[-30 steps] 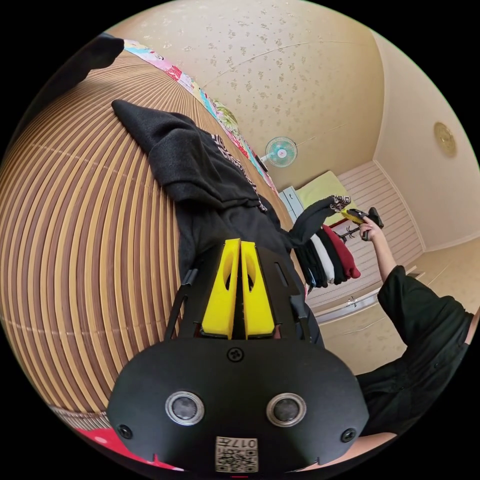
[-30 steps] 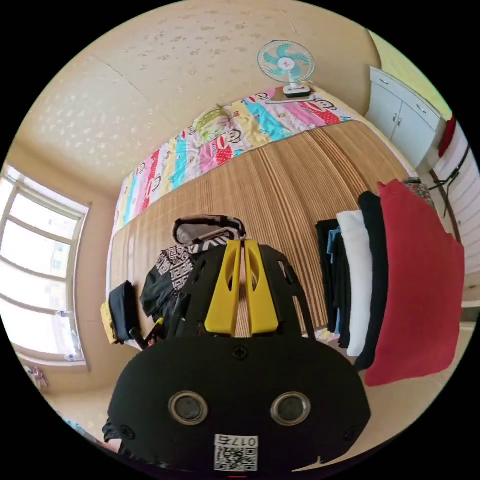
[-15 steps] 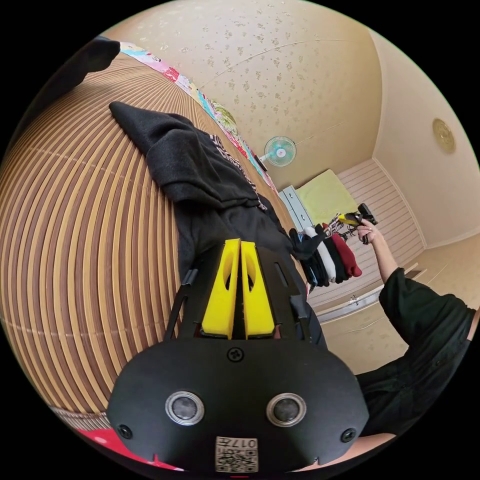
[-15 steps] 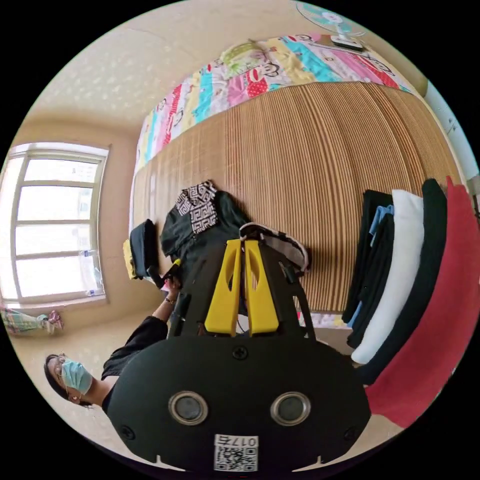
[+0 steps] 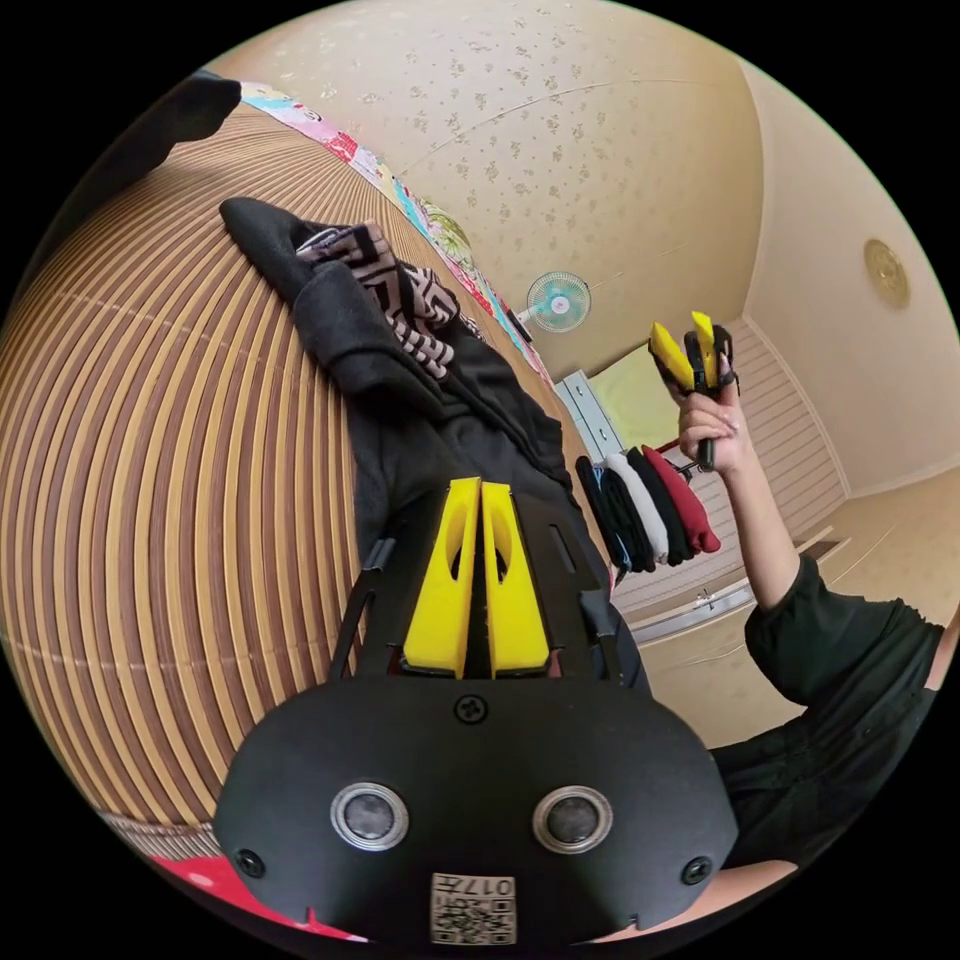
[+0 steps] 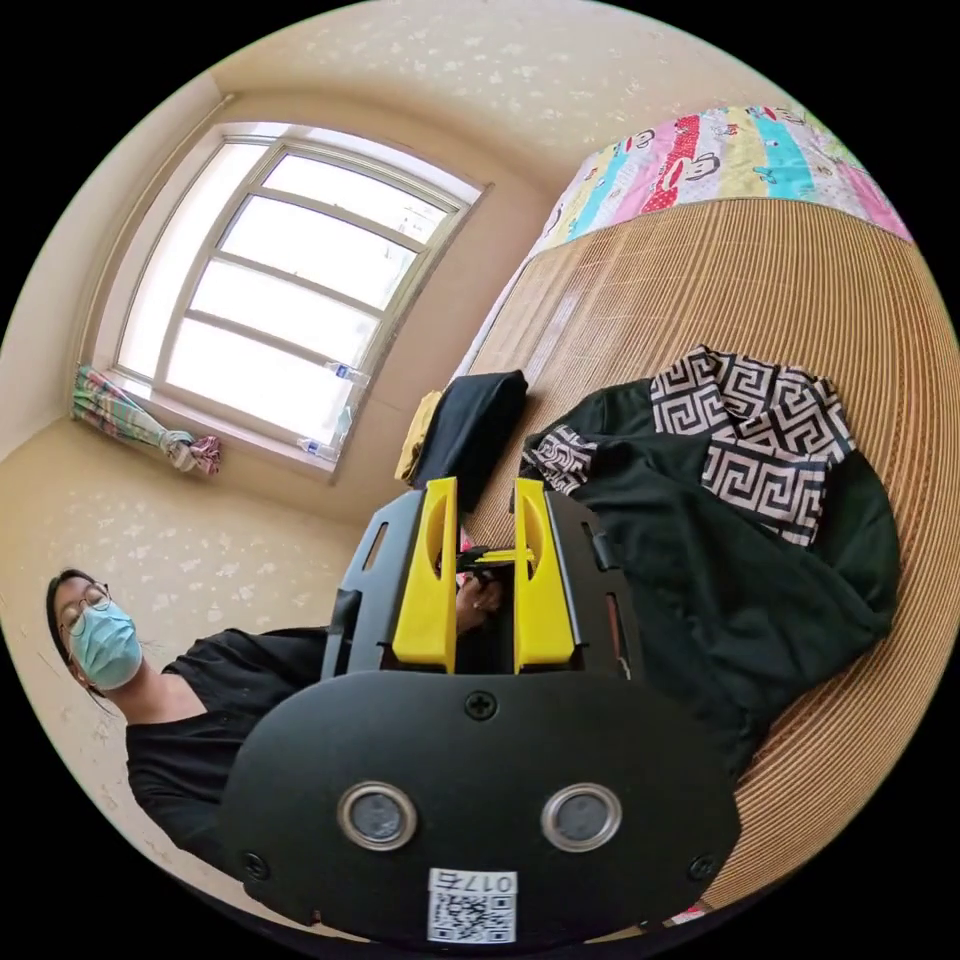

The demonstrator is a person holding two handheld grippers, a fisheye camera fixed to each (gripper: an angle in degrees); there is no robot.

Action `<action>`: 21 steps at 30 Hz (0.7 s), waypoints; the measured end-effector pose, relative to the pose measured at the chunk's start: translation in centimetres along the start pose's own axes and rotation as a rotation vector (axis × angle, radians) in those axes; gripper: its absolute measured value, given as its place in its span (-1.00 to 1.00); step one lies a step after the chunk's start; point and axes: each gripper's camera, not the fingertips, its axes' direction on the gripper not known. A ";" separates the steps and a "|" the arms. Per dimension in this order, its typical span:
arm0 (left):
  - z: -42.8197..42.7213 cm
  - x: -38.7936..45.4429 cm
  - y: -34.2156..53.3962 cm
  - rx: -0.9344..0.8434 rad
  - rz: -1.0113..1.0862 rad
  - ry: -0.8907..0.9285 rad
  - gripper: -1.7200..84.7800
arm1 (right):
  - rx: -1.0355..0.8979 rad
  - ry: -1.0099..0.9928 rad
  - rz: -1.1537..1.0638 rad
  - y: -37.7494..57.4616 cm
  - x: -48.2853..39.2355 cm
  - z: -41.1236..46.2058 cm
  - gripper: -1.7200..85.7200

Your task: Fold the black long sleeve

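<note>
The black long sleeve [image 5: 430,400] lies rumpled on a striped bamboo mat [image 5: 150,450]. Its black-and-white patterned sleeve [image 5: 385,285] lies folded across the body. My left gripper [image 5: 478,488] rests at the garment's near edge, jaws pressed together on the black cloth. In the left gripper view, a hand holds my right gripper [image 5: 678,325] up in the air beyond the mat, open and empty. From the right gripper view the shirt [image 6: 720,580] and its patterned panels [image 6: 760,430] spread below my open right gripper [image 6: 484,490], and the left gripper [image 6: 492,553] shows between the jaws.
Several folded clothes [image 5: 645,510] hang over the mat's far edge near a white cabinet [image 5: 590,405] and a small fan [image 5: 558,300]. A cartoon quilt [image 6: 720,160] borders the mat. A folded black item [image 6: 470,425] lies by the window [image 6: 290,300]. The person [image 6: 190,670] stands beside the bed.
The right gripper carried the patterned sleeve across onto the shirt's body, let it go, opened and lifted away. The left gripper stayed put.
</note>
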 end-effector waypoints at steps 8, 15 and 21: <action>2.5 3.6 -0.8 -0.019 -0.022 -0.043 -0.98 | 0.058 0.531 0.217 15.9 7.2 0.4 -0.80; 3.5 14.0 0.4 -0.082 -0.094 -0.497 -0.88 | 0.087 0.877 0.271 25.5 7.3 7.4 -0.88; 10.0 18.5 -2.3 -0.151 0.043 -0.776 -0.95 | 0.140 0.987 0.228 22.6 8.0 13.2 -0.92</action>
